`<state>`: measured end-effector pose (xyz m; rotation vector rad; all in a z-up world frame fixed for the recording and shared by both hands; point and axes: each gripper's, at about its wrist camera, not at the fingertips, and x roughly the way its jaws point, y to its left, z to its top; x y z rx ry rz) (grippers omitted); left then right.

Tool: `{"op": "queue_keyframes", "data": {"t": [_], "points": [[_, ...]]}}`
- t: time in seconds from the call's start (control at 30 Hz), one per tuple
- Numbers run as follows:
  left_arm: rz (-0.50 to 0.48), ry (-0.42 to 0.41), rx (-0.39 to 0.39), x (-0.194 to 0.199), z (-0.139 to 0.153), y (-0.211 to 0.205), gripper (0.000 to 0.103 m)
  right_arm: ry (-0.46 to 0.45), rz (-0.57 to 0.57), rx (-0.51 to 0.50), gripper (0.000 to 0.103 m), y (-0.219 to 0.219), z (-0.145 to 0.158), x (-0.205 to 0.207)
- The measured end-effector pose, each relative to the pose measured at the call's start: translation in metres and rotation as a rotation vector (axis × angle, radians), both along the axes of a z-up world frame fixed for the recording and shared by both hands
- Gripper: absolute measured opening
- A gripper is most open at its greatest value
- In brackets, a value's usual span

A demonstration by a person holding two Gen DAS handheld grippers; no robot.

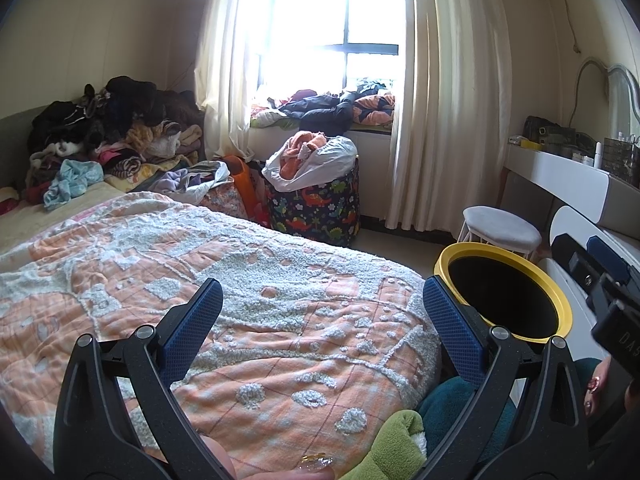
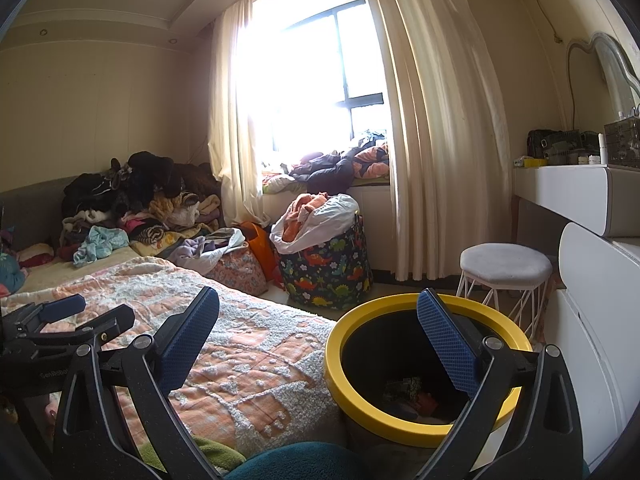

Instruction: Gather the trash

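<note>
Bin (image 2: 424, 364) beside bed (image 1: 240, 300): left gripper (image 1: 320, 320) and right gripper (image 2: 316, 340) wide, empty; searching step, next locate trash.

The bin (image 2: 420, 364) has a yellow rim and black inside. The blanket (image 1: 248, 312) is checked orange and white. The basket (image 2: 328, 268) is dark with coloured dinosaurs. The curtains (image 2: 432, 128) are cream, the stool (image 2: 506, 266) white.

yellow-rimmed bin (image 2: 420, 424), upright, trash (image 2: 412, 394) inside
</note>
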<state>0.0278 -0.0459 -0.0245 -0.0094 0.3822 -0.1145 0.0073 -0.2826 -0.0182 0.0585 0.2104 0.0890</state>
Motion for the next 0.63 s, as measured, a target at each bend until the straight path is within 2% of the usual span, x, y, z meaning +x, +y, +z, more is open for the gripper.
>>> {"op": "queue_keyframes", "data": {"t": [0.1,0.2,0.3,0.33,0.37,0.47,0.5,0.57,0.63], "points": [[0.017,0.014,-0.006,0.003,-0.003,0.002,0.092,-0.008,0.012,0.014,0.097,0.005,0.008,-0.001],[0.060,0.048,-0.061,0.008,-0.004,0.019,0.092,-0.003,0.084,-0.004,0.097,0.025,0.022,0.004],[0.174,0.118,-0.118,0.020,-0.005,0.059,0.092,0.046,0.230,-0.015,0.097,0.066,0.038,0.022],[0.240,0.142,-0.137,0.024,-0.005,0.081,0.092,0.082,0.321,-0.025,0.097,0.094,0.044,0.033],[0.324,0.174,-0.151,0.027,-0.008,0.108,0.092,0.124,0.386,-0.041,0.097,0.117,0.045,0.042],[0.562,0.271,-0.168,0.026,-0.023,0.195,0.092,0.365,0.635,-0.141,0.097,0.217,0.029,0.077],[0.634,0.310,-0.161,0.024,-0.030,0.221,0.092,0.485,0.731,-0.189,0.097,0.259,0.014,0.088],[0.806,0.449,-0.121,0.020,-0.055,0.283,0.092,0.684,0.861,-0.275,0.097,0.326,-0.024,0.101],[0.892,0.492,-0.135,0.011,-0.074,0.319,0.092,0.787,0.894,-0.351,0.097,0.378,-0.064,0.107]]}}
